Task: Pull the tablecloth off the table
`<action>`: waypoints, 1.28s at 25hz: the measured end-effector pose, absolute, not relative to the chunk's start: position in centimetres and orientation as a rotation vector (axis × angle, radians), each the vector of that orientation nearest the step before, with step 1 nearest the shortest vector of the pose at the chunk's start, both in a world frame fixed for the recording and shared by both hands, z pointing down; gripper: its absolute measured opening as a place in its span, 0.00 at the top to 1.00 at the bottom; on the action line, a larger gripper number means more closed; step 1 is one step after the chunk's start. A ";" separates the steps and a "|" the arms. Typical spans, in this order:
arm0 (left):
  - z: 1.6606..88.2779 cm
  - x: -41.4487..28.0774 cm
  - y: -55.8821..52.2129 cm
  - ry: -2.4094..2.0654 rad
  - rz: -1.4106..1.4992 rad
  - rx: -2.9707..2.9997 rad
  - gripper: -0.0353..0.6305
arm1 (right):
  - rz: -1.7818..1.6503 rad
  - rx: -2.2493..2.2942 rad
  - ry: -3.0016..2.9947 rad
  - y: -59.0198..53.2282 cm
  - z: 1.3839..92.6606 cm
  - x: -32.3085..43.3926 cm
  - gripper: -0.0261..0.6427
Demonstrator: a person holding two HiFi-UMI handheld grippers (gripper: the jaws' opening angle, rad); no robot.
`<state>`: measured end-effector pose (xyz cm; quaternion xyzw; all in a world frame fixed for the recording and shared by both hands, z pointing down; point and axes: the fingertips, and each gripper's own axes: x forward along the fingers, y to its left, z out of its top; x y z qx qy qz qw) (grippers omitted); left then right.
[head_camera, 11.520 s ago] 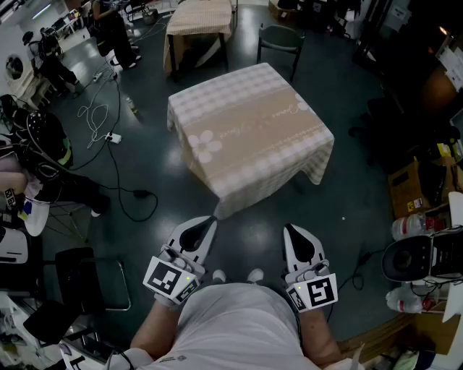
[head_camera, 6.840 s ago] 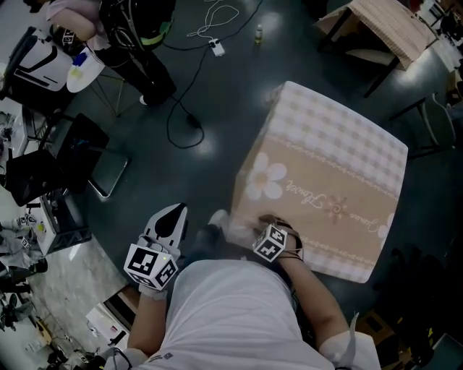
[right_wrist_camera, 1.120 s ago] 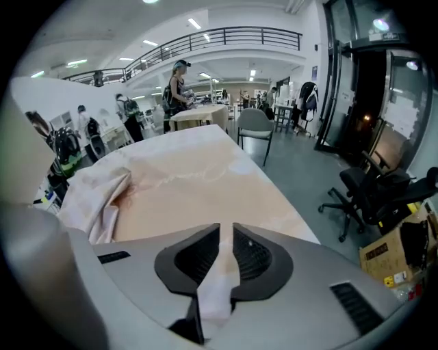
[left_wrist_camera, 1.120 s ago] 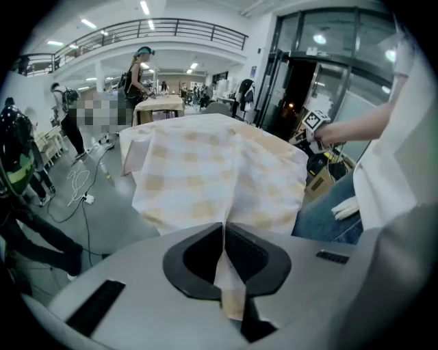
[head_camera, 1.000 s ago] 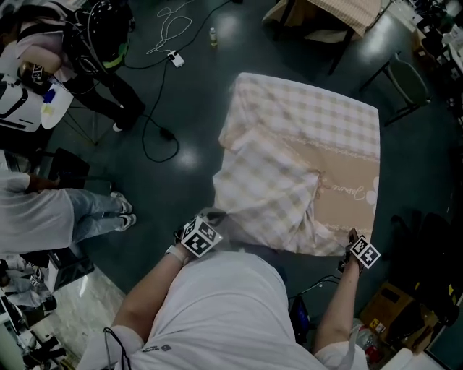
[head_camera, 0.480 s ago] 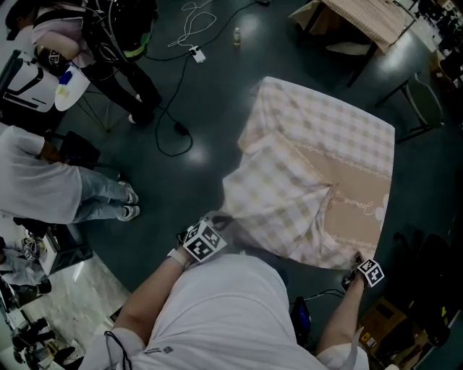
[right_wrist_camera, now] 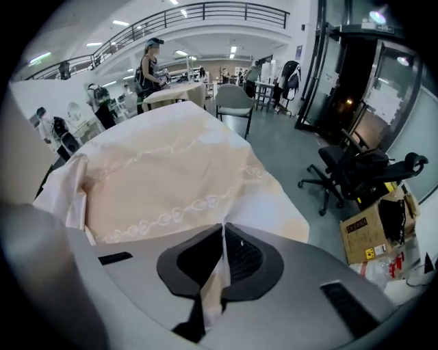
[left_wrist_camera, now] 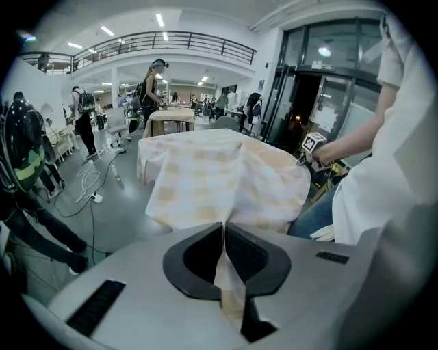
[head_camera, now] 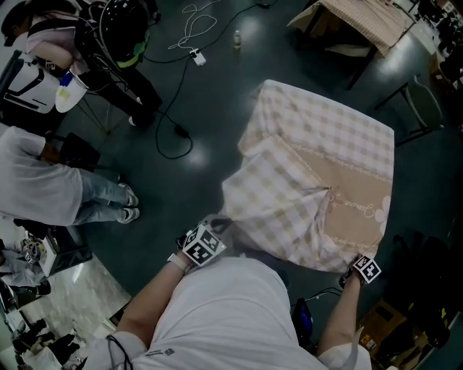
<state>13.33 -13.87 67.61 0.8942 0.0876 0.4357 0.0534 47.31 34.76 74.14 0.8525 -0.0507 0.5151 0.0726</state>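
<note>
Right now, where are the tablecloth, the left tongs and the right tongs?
tablecloth (head_camera: 333, 130): head view, flat checked part.
left tongs (left_wrist_camera: 224, 231): left gripper view, between the tips.
right tongs (right_wrist_camera: 224, 231): right gripper view, between the tips.

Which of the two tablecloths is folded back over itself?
The near tablecloth, before the person; one corner lies folded over it, while the far tablecloth lies flat.

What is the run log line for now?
left claw: shut on tablecloth | right claw: just closed on tablecloth | tablecloth: rumpled, partly folded over

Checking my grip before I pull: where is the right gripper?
Head view, lower right: the right gripper sits at the near right corner of the tablecloth, and its jaws have just closed on the cloth there.
</note>
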 end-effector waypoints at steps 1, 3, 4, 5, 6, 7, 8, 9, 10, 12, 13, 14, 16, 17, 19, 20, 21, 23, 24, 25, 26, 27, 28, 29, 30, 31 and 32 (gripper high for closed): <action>67.5 13.3 -13.8 0.271 1.325 2.723 0.91 | 1.516 2.592 -0.143 34.7 73.6 47.3 0.92; 67.3 13.4 -13.8 0.280 1.329 2.737 0.91 | 1.446 2.648 -0.160 34.1 72.2 47.3 0.92; 67.2 13.4 -13.8 0.284 1.331 2.743 0.91 | 1.413 2.664 -0.186 33.7 71.5 47.3 0.92; 67.2 13.4 -13.8 0.284 1.332 2.746 0.91 | 1.385 2.673 -0.215 33.3 70.9 47.2 0.92; 67.1 13.4 -13.8 0.282 1.331 2.747 0.91 | 1.356 2.682 -0.243 32.8 70.3 47.2 0.92; 67.0 13.5 -13.8 0.278 1.328 2.746 0.91 | 1.324 2.694 -0.273 32.3 69.6 47.2 0.92; 67.0 13.6 -13.8 0.272 1.325 2.746 0.91 | 1.287 2.711 -0.309 31.5 68.9 47.2 0.92; 67.0 13.8 -13.8 0.267 1.321 2.745 0.91 | 1.249 2.727 -0.350 30.6 68.1 47.4 0.92; 67.0 13.9 -13.9 0.262 1.317 2.746 0.91 | 1.212 2.738 -0.393 29.4 67.4 47.5 0.92; 66.9 14.1 -14.0 0.254 1.308 2.748 0.91 | 1.151 2.751 -0.474 26.8 66.0 48.0 0.92; 66.8 14.2 -14.0 0.252 1.303 2.749 0.91 | 1.133 2.757 -0.512 25.6 65.4 48.2 0.92; 66.6 14.3 -14.0 0.252 1.298 2.752 0.91 | 1.123 2.761 -0.549 24.5 65.1 48.3 0.92; 66.3 14.4 -13.8 0.253 1.287 2.758 0.92 | 1.112 2.761 -0.621 22.6 64.6 48.3 0.92; 66.1 14.4 -13.7 0.252 1.282 2.763 0.92 | 1.100 2.762 -0.656 21.5 64.2 48.3 0.92; 65.8 14.4 -13.5 0.246 1.277 2.770 0.92 | 1.068 2.770 -0.712 19.5 63.2 48.5 0.92; 65.7 14.4 -13.4 0.242 1.276 2.772 0.92 | 1.056 2.778 -0.733 18.6 62.7 48.7 0.92; 65.6 14.4 -13.4 0.238 1.276 2.771 0.92 | 1.050 2.787 -0.751 17.7 62.4 49.0 0.92; 65.5 14.4 -13.2 0.234 1.278 2.769 0.92 | 1.037 2.789 -0.798 16.2 61.9 49.3 0.92; 65.5 14.4 -13.2 0.233 1.279 2.769 0.92 | 1.027 2.783 -0.831 15.3 61.6 49.3 0.92; 65.4 14.4 -13.1 0.232 1.278 2.770 0.92 | 1.011 2.772 -0.872 14.2 61.2 49.1 0.92; 65.3 14.4 -13.1 0.231 1.276 2.771 0.92 | 0.993 2.757 -0.917 13.0 60.8 48.8 0.92; 65.2 14.4 -13.1 0.229 1.273 2.773 0.92 | 0.971 2.741 -0.962 11.7 60.4 48.5 0.92; 65.2 14.4 -13.1 0.229 1.270 2.775 0.92 | 0.950 2.725 -1.004 10.3 60.0 48.3 0.92; 65.1 14.4 -13.1 0.230 1.268 2.778 0.92 | 0.929 2.710 -1.044 8.9 59.7 48.1 0.92; 65.1 14.4 -13.0 0.235 1.267 2.781 0.92 | 0.912 2.694 -1.082 7.5 59.5 48.1 0.92; 65.0 14.5 -12.9 0.242 1.268 2.783 0.92 | 0.899 2.675 -1.117 6.1 59.4 48.1 0.92; 65.0 14.6 -12.7 0.252 1.272 2.785 0.92 | 0.894 2.651 -1.150 4.7 59.4 48.0 0.92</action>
